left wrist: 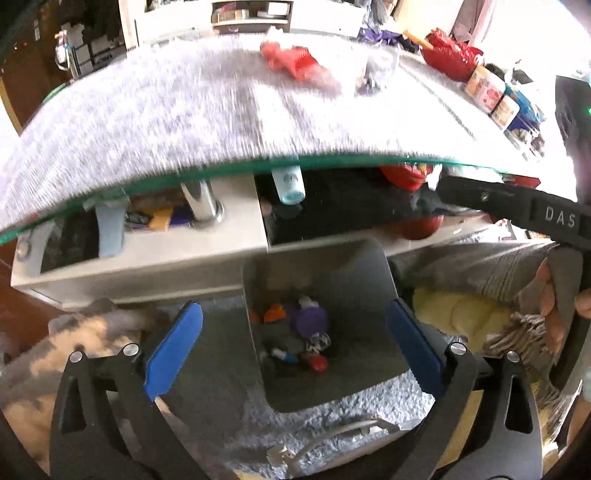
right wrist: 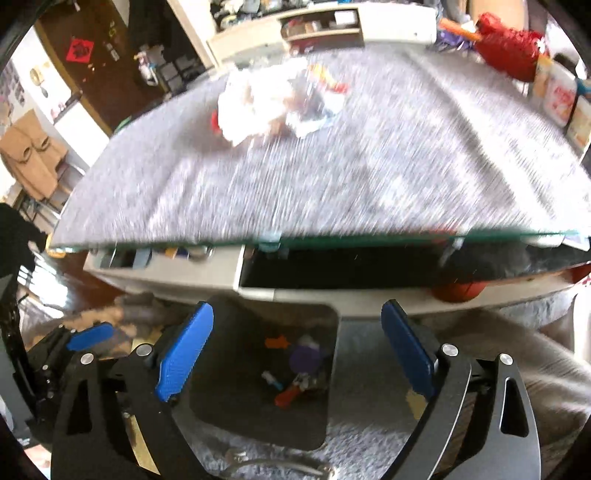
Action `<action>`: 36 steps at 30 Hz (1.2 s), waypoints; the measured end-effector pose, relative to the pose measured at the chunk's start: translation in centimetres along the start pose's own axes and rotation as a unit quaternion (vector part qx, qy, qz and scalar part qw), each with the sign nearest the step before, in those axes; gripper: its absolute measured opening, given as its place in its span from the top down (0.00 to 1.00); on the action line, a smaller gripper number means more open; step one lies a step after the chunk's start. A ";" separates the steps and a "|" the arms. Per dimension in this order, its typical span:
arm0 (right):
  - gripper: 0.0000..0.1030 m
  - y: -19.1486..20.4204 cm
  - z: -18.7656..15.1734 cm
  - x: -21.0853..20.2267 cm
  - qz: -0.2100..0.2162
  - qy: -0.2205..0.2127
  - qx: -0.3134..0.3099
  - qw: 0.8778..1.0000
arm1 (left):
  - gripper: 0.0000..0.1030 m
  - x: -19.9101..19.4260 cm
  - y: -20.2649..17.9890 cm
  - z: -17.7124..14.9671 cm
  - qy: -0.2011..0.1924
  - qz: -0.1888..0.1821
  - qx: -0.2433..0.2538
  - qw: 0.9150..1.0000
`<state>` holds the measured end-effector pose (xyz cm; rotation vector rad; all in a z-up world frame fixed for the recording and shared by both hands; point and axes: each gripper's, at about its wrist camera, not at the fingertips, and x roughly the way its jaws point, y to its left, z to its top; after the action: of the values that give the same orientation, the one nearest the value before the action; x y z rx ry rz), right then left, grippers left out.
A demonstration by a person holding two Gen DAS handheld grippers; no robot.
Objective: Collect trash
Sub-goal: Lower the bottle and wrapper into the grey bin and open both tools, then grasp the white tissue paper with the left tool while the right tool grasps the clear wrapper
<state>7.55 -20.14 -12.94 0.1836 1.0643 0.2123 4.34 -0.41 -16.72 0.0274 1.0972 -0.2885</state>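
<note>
Glass table (left wrist: 221, 110), "DAS" on black strap (left wrist: 517, 210), bin (left wrist: 354, 266)

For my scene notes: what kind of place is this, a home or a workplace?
Most likely a lived-in home, probably a living room. A glass-topped low table stands on grey carpet, a small bin with scraps sits on the floor, and cluttered shelves fill the back.
</note>
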 end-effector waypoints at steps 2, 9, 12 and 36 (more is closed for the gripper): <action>0.10 -0.3 1.0 -0.6 -0.007 -0.011 -0.003 1.000 | 0.08 -0.6 0.0 0.7 -0.007 0.003 0.003 1.000; 0.10 -0.9 4.1 -1.9 -0.021 -0.037 -0.016 0.999 | 0.08 -2.3 0.3 4.1 -0.035 0.023 0.015 0.999; 0.10 -1.1 5.7 -2.1 -0.027 -0.049 -0.022 0.998 | 0.08 -2.8 0.6 5.9 -0.047 0.030 0.018 0.998; 0.61 -0.7 13.6 5.4 -0.006 -0.032 -0.058 0.998 | 0.08 1.0 -0.7 18.5 -0.065 0.031 0.054 0.996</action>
<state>22.13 -20.01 -11.25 0.0780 0.9868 0.2547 20.79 -4.31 -9.04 0.1377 0.9497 -0.2899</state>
